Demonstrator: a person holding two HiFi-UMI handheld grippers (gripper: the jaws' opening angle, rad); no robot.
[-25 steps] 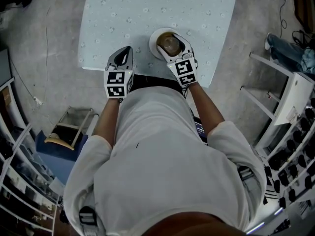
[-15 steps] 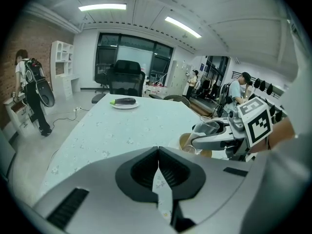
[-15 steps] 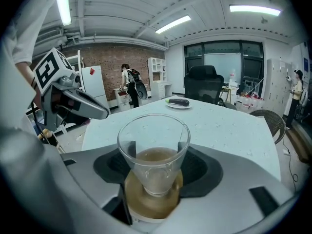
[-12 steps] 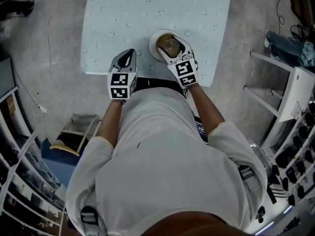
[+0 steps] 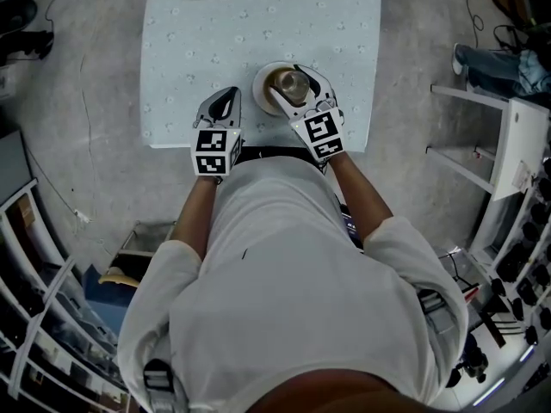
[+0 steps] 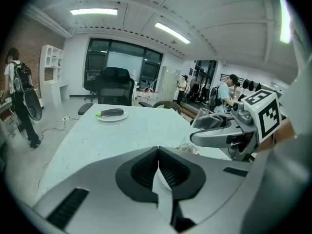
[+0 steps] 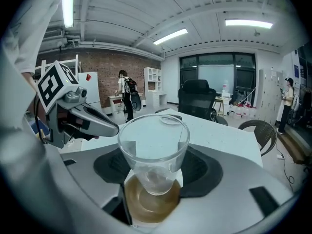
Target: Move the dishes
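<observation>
Above the saucer (image 5: 258, 90): glass (image 7: 153, 140) newly lifted in my right gripper (image 7: 155, 172); move begun.
Left gripper (image 6: 157, 165): closed, beside saucer.

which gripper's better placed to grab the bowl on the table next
Left. The left gripper is shut, empty and just beside the bowl; the right gripper is clamped on the glass above it.

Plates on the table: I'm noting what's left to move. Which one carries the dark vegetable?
The far plate, at the table's end away from the person; the near plate, below the glass, has none.
</observation>
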